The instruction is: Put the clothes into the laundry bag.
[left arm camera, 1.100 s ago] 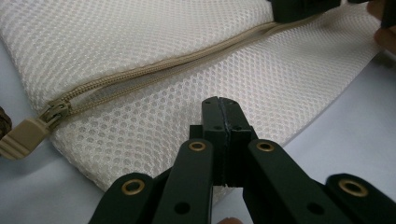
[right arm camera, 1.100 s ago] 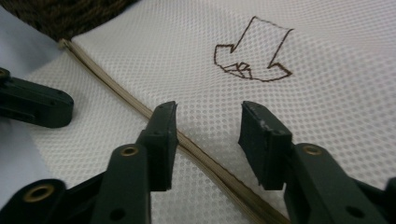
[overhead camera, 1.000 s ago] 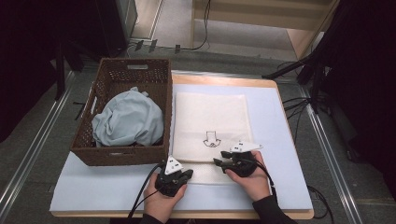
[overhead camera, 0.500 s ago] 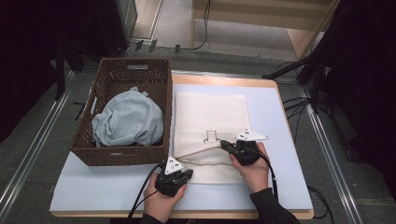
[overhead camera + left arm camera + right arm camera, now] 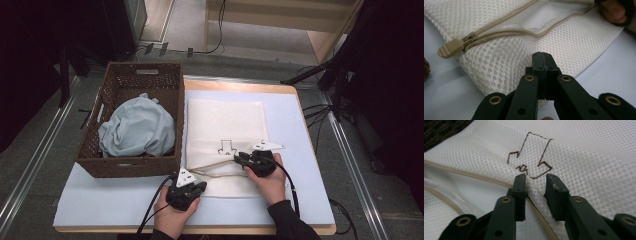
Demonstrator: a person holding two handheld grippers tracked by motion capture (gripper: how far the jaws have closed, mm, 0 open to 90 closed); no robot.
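High view: a white mesh laundry bag (image 5: 226, 142) lies flat on the blue mat (image 5: 300, 200) just beside a wicker basket (image 5: 137, 90) holding a pale blue garment (image 5: 137, 127); since a second ago the right gripper (image 5: 241, 159) has shifted along the partly unzipped mouth toward the printed arrow, so the opening is judged ready to be lifted for loading. Left gripper view: the left gripper (image 5: 543, 56) is clamped shut on the bag's near edge, the tan zipper pull (image 5: 451, 47) resting at the end of the gaping zipper. Right gripper view: the right gripper's jaws, which have just been opening, stand narrowly apart astride a ridge of mesh at the upper lip below the brown arrow (image 5: 531, 157), not yet pinching it.
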